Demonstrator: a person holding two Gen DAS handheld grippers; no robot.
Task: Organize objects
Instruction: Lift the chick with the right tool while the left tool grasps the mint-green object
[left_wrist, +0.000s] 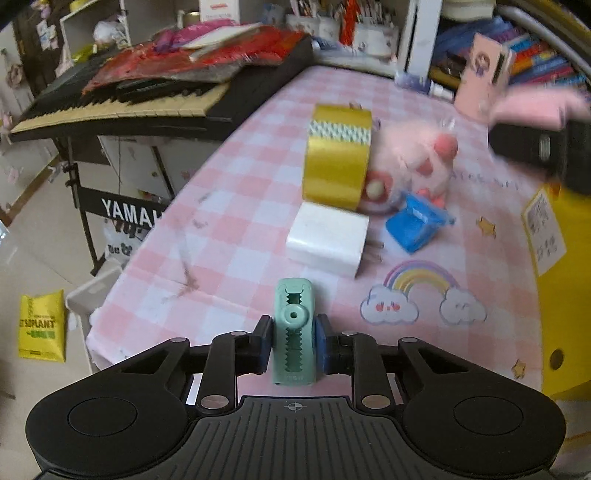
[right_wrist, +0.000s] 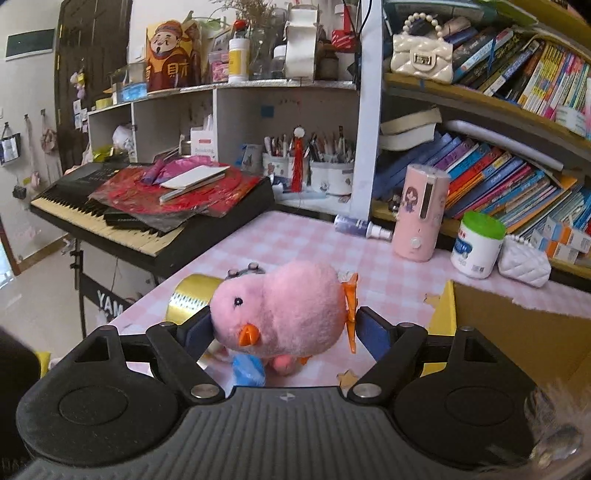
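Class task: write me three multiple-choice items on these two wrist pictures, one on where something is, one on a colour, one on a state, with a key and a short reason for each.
1. Where does the white rectangular charger block lie?
A. On the keyboard
B. On the pink checked tablecloth, in front of the upright gold tape roll
C. Inside the yellow box

2. What colour is the small toothed plastic clip between the pads of the left claw?
A. Mint green
B. Red
C. Black

3. What is the state of the right claw?
A. Empty and wide open
B. Closed on a pen
C. Closed on the fluffy pink plush chick

Key: 1 B, the block sits on the cloth just nearer than the roll; 2 A, the clip is pale green; 3 C, both pads press the plush's sides.
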